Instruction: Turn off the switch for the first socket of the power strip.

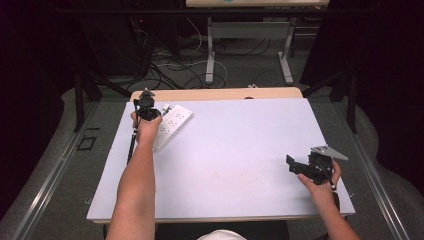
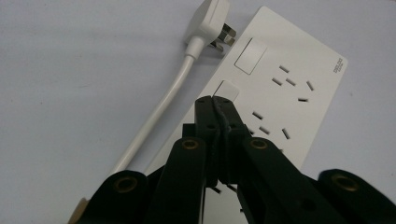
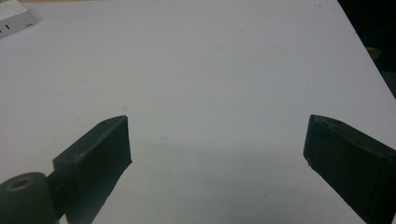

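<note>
My left gripper presses its clenched tips on the power strip's switch.

The power strip lies at the far left of the table, its plug just beside its end. My right gripper rests released near the right edge, jaws wide apart, grasping nothing.

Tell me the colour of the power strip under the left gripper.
White, the power strip; the left gripper view shows it best.

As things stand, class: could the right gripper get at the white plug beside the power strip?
Probably yes, with a long reach: the right gripper sits open across the table, and bare mat lies between it and the plug, though the left gripper works close by.
</note>
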{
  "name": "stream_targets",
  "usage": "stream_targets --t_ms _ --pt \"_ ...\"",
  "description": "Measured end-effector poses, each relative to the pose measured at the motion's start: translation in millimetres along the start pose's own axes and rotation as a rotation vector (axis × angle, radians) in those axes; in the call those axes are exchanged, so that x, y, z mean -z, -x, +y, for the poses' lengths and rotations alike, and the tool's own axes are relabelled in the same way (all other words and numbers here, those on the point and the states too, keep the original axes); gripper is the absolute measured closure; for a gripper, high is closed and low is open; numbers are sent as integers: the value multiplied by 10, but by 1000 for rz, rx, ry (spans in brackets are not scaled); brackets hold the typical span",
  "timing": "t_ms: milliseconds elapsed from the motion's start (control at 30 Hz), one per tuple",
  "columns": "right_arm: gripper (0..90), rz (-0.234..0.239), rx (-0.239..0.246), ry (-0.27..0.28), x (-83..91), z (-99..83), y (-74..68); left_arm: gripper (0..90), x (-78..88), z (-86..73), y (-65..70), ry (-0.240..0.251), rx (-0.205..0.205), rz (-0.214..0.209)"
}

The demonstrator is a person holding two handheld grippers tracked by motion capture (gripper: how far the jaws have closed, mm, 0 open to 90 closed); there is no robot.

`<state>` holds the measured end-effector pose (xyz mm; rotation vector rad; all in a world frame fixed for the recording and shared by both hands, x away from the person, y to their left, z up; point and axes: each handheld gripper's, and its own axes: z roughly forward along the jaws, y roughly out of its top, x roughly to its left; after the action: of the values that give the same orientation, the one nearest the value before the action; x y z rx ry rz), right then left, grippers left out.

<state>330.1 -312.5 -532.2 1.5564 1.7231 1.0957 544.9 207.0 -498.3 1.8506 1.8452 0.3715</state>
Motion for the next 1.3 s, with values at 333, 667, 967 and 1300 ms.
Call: stream_targets --t_ms 333,667,967,1300 --pt "69 -5 1 11 -2 3 8 900 -33 -15 12 -20 -3 11" --pt "69 -3 0 7 -1 3 14 900 -65 -25 0 -22 2 17" --pt "69 -2 0 2 -5 0 7 900 -77 -34 0 -30 0 18" --pt "69 -2 2 3 -6 0 9 900 -119 -60 -10 -46 -6 32"
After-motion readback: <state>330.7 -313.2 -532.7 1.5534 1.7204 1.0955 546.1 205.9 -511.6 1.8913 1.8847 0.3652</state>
